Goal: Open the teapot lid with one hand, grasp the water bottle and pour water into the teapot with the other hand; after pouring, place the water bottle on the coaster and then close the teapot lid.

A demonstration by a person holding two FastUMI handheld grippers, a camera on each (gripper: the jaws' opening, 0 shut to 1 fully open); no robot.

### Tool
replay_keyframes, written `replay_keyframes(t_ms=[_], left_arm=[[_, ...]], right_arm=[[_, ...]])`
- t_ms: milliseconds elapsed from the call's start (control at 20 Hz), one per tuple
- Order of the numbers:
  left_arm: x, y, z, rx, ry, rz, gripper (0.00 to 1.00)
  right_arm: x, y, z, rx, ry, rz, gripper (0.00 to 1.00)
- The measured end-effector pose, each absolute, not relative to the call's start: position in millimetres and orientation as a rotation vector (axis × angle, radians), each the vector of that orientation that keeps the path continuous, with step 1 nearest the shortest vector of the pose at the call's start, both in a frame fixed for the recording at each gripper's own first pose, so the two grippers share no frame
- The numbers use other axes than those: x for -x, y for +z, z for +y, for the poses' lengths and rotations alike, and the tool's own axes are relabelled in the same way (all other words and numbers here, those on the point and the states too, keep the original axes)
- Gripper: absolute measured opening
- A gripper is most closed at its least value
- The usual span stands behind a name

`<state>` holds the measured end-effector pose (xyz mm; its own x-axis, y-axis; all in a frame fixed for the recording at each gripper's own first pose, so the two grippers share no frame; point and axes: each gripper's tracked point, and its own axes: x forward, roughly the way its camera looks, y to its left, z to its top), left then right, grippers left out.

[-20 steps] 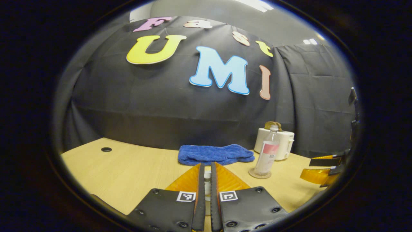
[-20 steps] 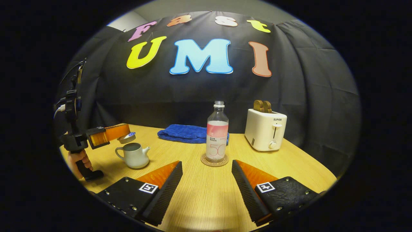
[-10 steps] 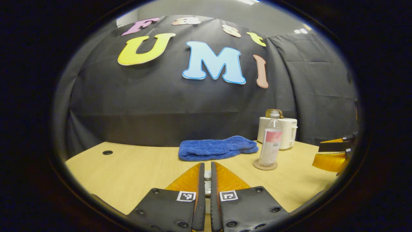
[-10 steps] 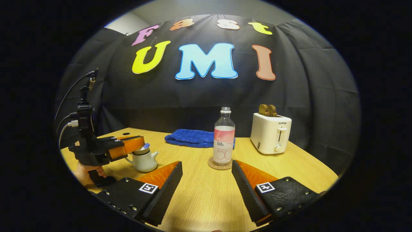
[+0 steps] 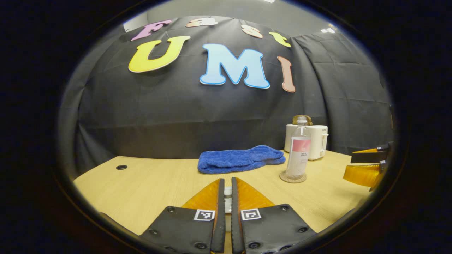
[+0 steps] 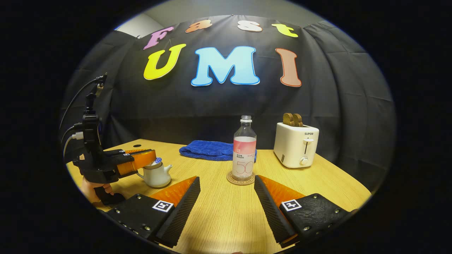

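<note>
In the left gripper view, the left gripper point(image 5: 225, 197) is seen with its jaws pressed together on the small knob of the lid point(image 5: 228, 192), and the water bottle point(image 5: 298, 152) is seen upright on the round coaster point(image 5: 292, 177) on the wooden surface point(image 5: 148, 187), near a blue towel point(image 5: 240, 159) and a white toaster point(image 5: 317, 139). In the right gripper view, the right gripper point(image 6: 227, 201) is held low with its jaws wide apart in front of the water bottle, and the lid is seen resting on the white teapot point(image 6: 156, 174) by a hand point(image 6: 92, 187).

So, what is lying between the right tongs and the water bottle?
Nothing: in the right gripper view, bare wooden table runs from the open right tongs to the water bottle, standing on its coaster.
</note>
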<state>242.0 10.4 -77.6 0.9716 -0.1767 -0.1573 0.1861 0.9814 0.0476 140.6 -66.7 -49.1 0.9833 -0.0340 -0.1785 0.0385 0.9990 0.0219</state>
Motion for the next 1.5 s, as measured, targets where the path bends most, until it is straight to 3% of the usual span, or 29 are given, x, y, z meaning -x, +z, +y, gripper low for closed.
replay_keyframes(t_ms=[500, 950, 1150, 1200, 1250, 1300, 1350, 1500], left_arm=[[-239.8, -85.1, 5.6, -0.097, -0.174, 0.158, 0.21], [-199.8, -69.0, -6.1, -0.057, -0.195, 0.138, 0.23], [-178.5, -60.6, -12.5, -0.053, -0.195, 0.130, 0.40], [-171.9, -58.8, -13.9, -0.045, -0.191, 0.128, 0.35], [-165.1, -58.8, -16.9, -0.035, -0.192, 0.127, 0.45], [-157.4, -57.5, -20.3, -0.025, -0.190, 0.125, 0.35], [-150.6, -56.4, -23.7, -0.015, -0.187, 0.122, 0.45], [-128.5, -52.8, -32.7, -0.026, -0.169, 0.114, 0.43]], right_arm=[[-141.6, -49.6, -71.8, -0.012, -0.063, 0.172, 0.95], [-139.1, -46.6, -74.5, -0.007, -0.078, 0.157, 0.95], [-117.3, -44.8, -76.2, 0.035, -0.087, 0.164, 0.96], [-109.4, -43.6, -74.5, 0.038, -0.081, 0.162, 0.95], [-101.0, -41.6, -73.6, 0.039, -0.072, 0.157, 0.95], [-93.3, -38.6, -75.4, 0.039, -0.072, 0.151, 0.95], [-84.7, -35.3, -76.6, 0.041, -0.072, 0.146, 0.95], [-59.6, -25.1, -81.8, 0.054, -0.076, 0.125, 0.95]])
